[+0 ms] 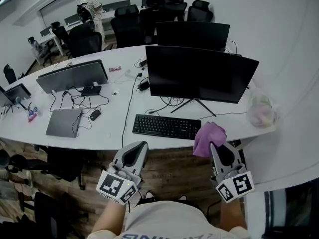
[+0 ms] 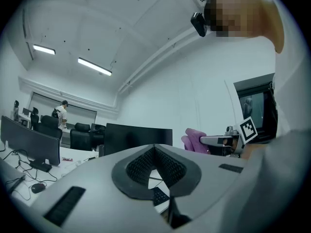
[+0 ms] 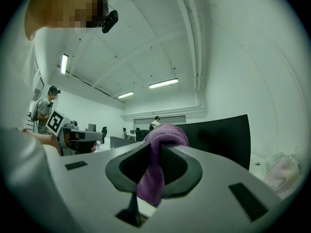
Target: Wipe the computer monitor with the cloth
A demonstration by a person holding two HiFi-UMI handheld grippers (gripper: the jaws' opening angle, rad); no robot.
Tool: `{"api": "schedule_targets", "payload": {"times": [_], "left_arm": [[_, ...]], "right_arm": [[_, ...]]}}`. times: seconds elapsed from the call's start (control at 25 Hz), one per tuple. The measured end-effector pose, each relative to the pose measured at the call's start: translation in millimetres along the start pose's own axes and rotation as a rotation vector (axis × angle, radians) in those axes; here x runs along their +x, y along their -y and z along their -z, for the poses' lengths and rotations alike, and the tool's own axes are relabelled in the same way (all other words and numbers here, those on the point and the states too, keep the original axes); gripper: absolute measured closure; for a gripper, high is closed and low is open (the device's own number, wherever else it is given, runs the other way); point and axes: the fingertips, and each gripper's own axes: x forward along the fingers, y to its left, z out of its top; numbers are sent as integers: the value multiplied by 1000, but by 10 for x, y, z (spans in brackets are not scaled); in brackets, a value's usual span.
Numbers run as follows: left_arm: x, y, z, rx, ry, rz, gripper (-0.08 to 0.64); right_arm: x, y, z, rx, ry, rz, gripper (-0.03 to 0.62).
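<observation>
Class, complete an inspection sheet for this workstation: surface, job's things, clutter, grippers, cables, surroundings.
Surface: white desk, curved.
Job's things: monitor dark, on its stand; purple cloth away from the screen.
Clutter: keyboard, closed laptop, mouse, plastic bag at right end.
Grippers: left gripper shut, empty; right gripper shut on the purple cloth.
Cables: black cable runs to the desk's front edge.
Surroundings: office chairs, person standing at the back.

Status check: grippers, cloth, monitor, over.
Right gripper shut on purple cloth, short of the monitor. Left gripper shut, empty. Keyboard on desk before monitor; nothing across its face.
</observation>
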Motion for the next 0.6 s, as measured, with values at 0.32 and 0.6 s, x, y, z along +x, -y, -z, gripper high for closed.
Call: {"api": "schedule_targets", "payload": {"times": [0.32,0.6], "left_arm": [[116,145,143,-28,-27,4,552],[347,333,237,8,-76,-22,552]], "right_arm": [[-130,132,82,7,-22,0,525],[-342,505,236,41,-22,7,525]]}}
